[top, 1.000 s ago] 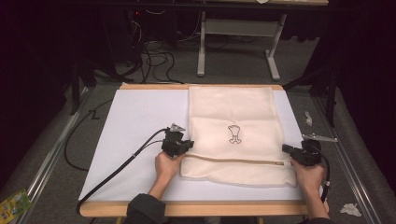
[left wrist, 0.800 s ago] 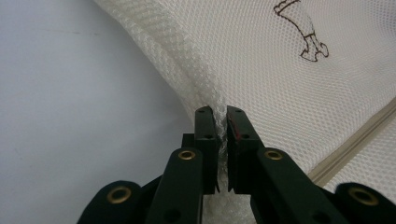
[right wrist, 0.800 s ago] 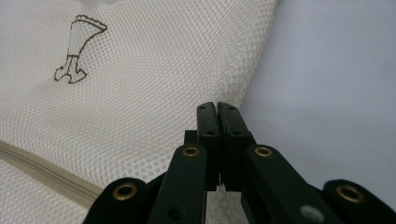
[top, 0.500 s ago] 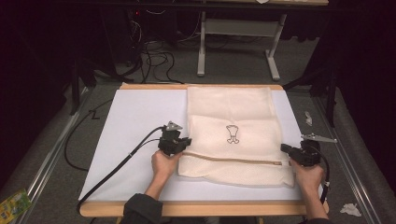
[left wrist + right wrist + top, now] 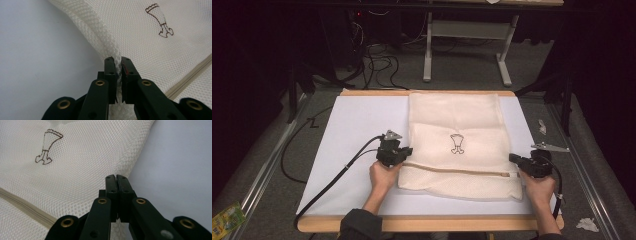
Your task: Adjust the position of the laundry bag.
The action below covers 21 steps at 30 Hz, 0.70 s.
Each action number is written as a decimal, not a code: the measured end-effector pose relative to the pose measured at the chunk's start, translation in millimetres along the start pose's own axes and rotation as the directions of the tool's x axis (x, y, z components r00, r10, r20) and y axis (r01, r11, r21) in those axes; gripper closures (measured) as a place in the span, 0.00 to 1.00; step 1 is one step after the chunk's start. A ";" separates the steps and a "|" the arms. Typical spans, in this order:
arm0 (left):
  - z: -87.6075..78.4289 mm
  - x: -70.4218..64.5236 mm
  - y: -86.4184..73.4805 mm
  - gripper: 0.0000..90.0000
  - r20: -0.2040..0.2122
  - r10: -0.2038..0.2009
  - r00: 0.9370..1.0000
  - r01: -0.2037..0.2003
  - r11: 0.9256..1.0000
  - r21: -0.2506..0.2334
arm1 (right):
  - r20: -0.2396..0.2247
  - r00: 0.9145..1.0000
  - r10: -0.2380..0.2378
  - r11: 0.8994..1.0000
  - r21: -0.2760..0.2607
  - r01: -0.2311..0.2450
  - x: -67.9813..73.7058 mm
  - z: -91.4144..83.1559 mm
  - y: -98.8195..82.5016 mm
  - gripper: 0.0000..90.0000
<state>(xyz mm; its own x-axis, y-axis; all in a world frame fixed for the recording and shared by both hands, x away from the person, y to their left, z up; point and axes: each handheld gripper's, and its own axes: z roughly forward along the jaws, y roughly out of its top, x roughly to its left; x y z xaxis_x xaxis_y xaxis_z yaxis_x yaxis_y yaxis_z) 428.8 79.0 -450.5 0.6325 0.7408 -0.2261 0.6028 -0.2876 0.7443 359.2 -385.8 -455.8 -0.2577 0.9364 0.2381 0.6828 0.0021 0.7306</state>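
cream mesh cloth bag (image 5: 455, 145), matt white tabletop (image 5: 357, 130)

A white sheet (image 5: 357, 135) covers the wooden table (image 5: 427, 223). On the grey floor behind stands a metal frame (image 5: 467, 45) beside black cables (image 5: 372, 55). A crumpled paper (image 5: 586, 224) lies at the right, and a green packet (image 5: 226, 219) at the left.

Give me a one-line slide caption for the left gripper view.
Left gripper with its jaws clamped on the side edge of a cream mesh laundry bag lying on a white table.
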 end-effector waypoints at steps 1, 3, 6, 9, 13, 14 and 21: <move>-2.3 1.4 -0.4 0.94 -0.006 0.002 1.000 -0.002 1.000 -0.001 | -0.003 1.000 -0.004 1.000 -0.004 0.004 0.9 0.3 0.3 1.00; -4.9 2.8 -0.7 0.94 -0.010 0.001 1.000 -0.001 1.000 -0.005 | -0.011 1.000 -0.011 1.000 -0.006 0.011 3.0 0.6 0.7 1.00; -7.5 4.5 -1.6 0.94 -0.010 0.002 1.000 -0.002 1.000 -0.012 | -0.015 1.000 -0.016 1.000 0.000 0.016 4.9 1.5 0.9 1.00; -10.6 7.5 -4.5 0.94 -0.013 0.001 1.000 -0.001 1.000 -0.015 | -0.021 1.000 -0.019 1.000 -0.003 0.019 7.2 2.6 1.1 1.00; -16.5 11.3 -8.2 0.94 -0.022 -0.003 1.000 0.002 1.000 -0.019 | -0.033 0.999 -0.030 1.000 -0.004 0.030 13.3 4.4 2.3 1.00; -16.5 11.3 -8.2 0.94 -0.022 -0.003 1.000 0.002 1.000 -0.019 | -0.033 0.999 -0.030 1.000 -0.004 0.030 13.3 4.4 2.3 1.00; -26.7 18.2 -10.9 0.94 -0.036 -0.006 0.999 0.006 1.000 -0.024 | -0.065 0.997 -0.045 0.999 -0.008 0.045 22.7 10.3 4.3 1.00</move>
<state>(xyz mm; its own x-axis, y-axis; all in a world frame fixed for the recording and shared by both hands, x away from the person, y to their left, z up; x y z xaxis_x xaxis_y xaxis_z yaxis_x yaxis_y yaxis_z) 420.7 111.8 -446.0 0.6108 0.7640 -0.2082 0.5942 -0.2685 0.7582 363.3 -360.9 -453.9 -0.3321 0.9106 0.2458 0.6651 0.0413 0.7456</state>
